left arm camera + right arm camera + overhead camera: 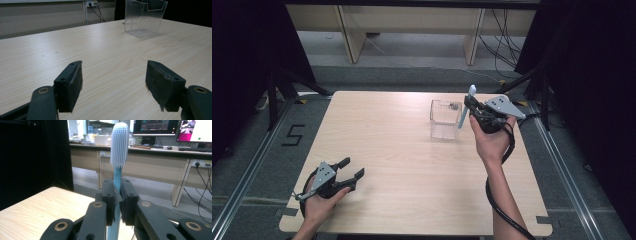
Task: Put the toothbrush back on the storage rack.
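Observation:
A light blue toothbrush (119, 147) stands upright with its bristled head on top, and my right gripper (117, 202) is shut on its handle. In the high view the toothbrush (466, 111) hangs just right of a clear plastic container (445, 119) at the table's far right, held by my right gripper (473, 107) in a raised hand. That ribbed clear container (144, 17) also appears far ahead in the left gripper view. My left gripper (352, 169) rests low near the table's front left corner, its jaws open with nothing between them (113, 82).
The light wooden table (402, 165) has rounded corners and a drop on every side. Black curtains flank both sides. Desks, monitors and cables stand beyond the far edge. A thick black cable trails from my right gripper along the forearm.

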A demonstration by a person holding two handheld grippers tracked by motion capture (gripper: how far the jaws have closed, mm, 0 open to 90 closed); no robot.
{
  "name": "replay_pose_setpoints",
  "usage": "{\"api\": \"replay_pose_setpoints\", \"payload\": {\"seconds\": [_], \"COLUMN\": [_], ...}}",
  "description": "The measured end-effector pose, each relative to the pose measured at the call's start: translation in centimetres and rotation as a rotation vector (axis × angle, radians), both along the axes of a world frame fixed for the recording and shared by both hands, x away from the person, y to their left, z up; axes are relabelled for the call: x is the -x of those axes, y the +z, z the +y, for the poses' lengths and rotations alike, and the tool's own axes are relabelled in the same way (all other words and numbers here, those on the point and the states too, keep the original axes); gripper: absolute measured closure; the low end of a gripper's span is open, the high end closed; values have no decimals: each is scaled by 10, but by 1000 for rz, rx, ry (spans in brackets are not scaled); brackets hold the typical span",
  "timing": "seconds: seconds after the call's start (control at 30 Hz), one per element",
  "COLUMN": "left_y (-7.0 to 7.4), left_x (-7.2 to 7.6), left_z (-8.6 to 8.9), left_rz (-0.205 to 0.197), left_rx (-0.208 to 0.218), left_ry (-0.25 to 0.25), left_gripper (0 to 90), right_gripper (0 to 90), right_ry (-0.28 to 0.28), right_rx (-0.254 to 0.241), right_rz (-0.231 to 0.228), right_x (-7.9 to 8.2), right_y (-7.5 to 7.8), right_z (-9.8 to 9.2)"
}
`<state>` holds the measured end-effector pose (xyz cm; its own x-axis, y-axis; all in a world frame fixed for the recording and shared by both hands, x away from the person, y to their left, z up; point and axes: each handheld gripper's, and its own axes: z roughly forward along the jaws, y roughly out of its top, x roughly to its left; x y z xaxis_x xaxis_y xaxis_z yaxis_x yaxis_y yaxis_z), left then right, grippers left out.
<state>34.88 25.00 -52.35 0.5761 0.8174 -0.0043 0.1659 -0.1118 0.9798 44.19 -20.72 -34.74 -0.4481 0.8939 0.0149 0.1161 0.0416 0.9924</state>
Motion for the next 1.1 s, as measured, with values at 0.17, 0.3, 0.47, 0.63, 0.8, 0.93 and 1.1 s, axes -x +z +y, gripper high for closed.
{"api": "replay_pose_setpoints", "payload": {"seconds": [0.17,0.3,0.47,0.63,0.8,0.93,1.1], "left_y": [0,0,-1,-1,-1,-1,-1], "left_x": [1,1,-1,-1,0,0,0], "left_z": [-1,-1,-3,-3,-3,-3,-4], "left_rz": [-4,-2,-26,-18,-23,-22,-22], "left_rx": [-12,-17,-9,-4,-6,-3,-6], "left_ry": [4,6,-4,-4,-3,-1,-2], "left_gripper": [293,293,294,294,294,293,293], "right_gripper": [835,835,835,835,835,835,835], "right_ry": [-22,-21,-25,-25,-32,-31,-41], "right_rx": [4,-11,-2,2,0,-1,-2], "right_rz": [-21,-1,-4,-5,-6,0,2], "right_x": [-6,-11,-19,-26,-34,-38,-43], "right_y": [3,3,3,4,4,4,2], "right_z": [-3,-2,-1,2,3,4,5]}}
